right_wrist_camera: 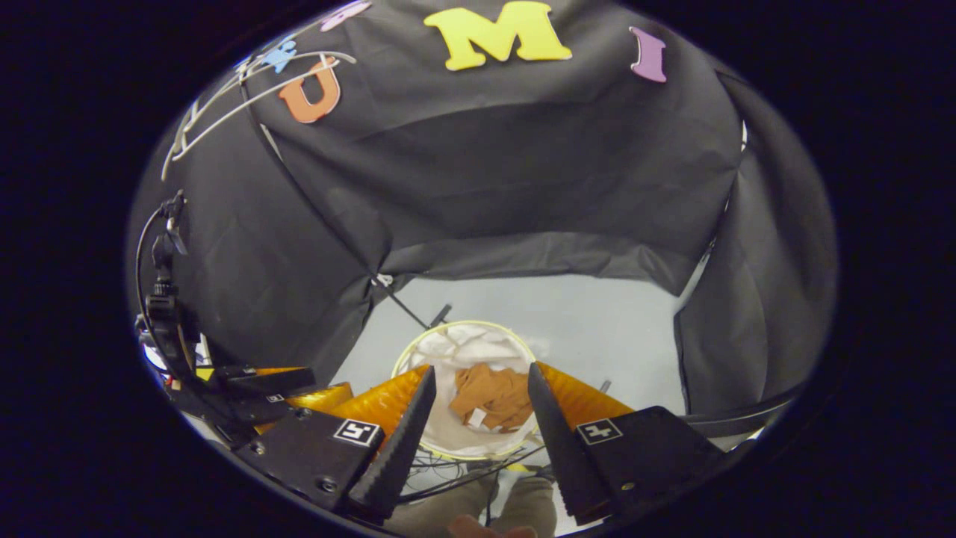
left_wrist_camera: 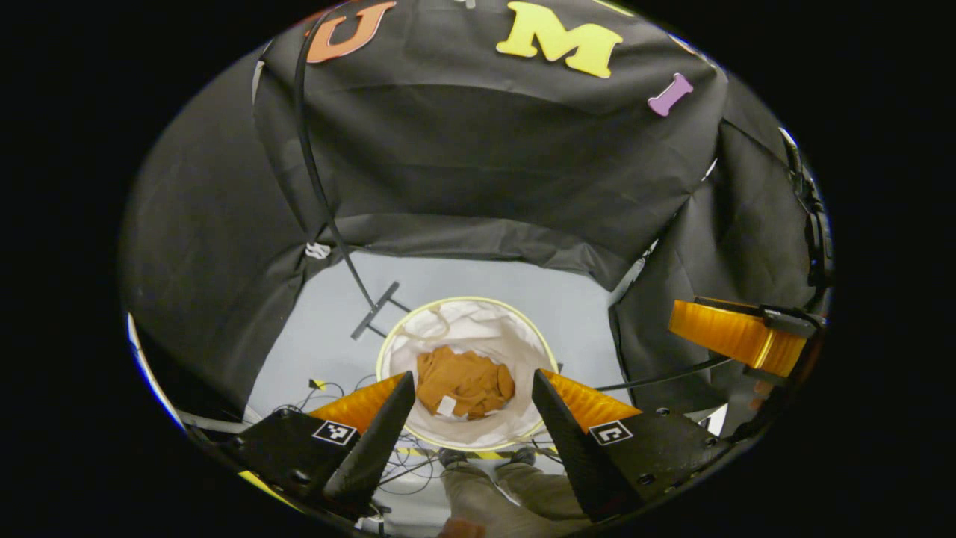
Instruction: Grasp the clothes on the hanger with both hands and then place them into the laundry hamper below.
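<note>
A brown garment (left_wrist_camera: pixel 464 382) lies crumpled inside the round white laundry hamper (left_wrist_camera: pixel 463 301) on the floor below. My left gripper (left_wrist_camera: pixel 473 376) hangs above it, open, nothing between its fingers. In the right gripper view the same garment (right_wrist_camera: pixel 497 396) sits in the hamper (right_wrist_camera: pixel 478 324), with my right gripper (right_wrist_camera: pixel 482 368) open and apart from the cloth. A bare white hanger (right_wrist_camera: pixel 224 112) hangs at the upper left. The right gripper (left_wrist_camera: pixel 736 332) shows at the right of the left gripper view, and the left gripper (right_wrist_camera: pixel 254 388) at the lower left of the right gripper view.
A black rack pole (left_wrist_camera: pixel 314 172) slants down to its foot (left_wrist_camera: pixel 376 308) just behind the hamper. Loose cables (left_wrist_camera: pixel 328 388) lie on the grey floor at the left. A person's legs (left_wrist_camera: pixel 508 493) stand just in front of the hamper. Black cloth walls close in all round.
</note>
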Demonstrator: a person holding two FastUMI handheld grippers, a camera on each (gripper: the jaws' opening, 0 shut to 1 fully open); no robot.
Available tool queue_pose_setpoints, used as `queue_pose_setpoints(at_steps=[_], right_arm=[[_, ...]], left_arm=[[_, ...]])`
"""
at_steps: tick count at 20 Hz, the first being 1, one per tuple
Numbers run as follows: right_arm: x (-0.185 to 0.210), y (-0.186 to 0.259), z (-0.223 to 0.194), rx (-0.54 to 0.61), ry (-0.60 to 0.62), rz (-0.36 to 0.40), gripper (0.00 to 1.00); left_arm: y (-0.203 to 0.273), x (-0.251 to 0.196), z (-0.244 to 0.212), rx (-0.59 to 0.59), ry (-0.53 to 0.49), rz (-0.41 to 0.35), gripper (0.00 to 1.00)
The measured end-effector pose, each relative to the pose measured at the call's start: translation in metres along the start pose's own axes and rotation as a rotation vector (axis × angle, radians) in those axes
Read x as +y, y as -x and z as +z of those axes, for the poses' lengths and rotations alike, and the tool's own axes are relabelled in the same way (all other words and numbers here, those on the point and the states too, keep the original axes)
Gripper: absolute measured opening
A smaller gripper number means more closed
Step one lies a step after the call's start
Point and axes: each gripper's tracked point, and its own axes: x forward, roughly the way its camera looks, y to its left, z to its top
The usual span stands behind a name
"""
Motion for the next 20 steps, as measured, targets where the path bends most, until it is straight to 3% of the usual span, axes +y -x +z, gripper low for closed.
queue_pose_setpoints(at_steps=[6, 10, 14, 19, 20], right_arm=[[-0.009, 0.077, 0.042, -0.231, 0.120, -0.016, 0.81], [-0.023, 0.125, 0.060, -0.362, 0.180, -0.051, 0.83], [-0.027, 0.185, 0.092, -0.548, 0.221, -0.052, 0.82], [-0.020, 0.260, 0.115, -0.746, 0.222, -0.021, 0.85], [-0.020, 0.276, 0.118, -0.787, 0.219, -0.021, 0.86]], left_arm=[[0.078, -0.016, 0.056, -0.211, -0.049, 0.026, 0.97], [0.138, -0.023, 0.102, -0.413, -0.139, 0.085, 1.00], [0.191, -0.032, 0.119, -0.570, -0.187, 0.105, 0.97], [0.236, -0.040, 0.138, -0.739, -0.174, 0.113, 1.00], [0.248, -0.040, 0.140, -0.777, -0.168, 0.130, 0.92]])
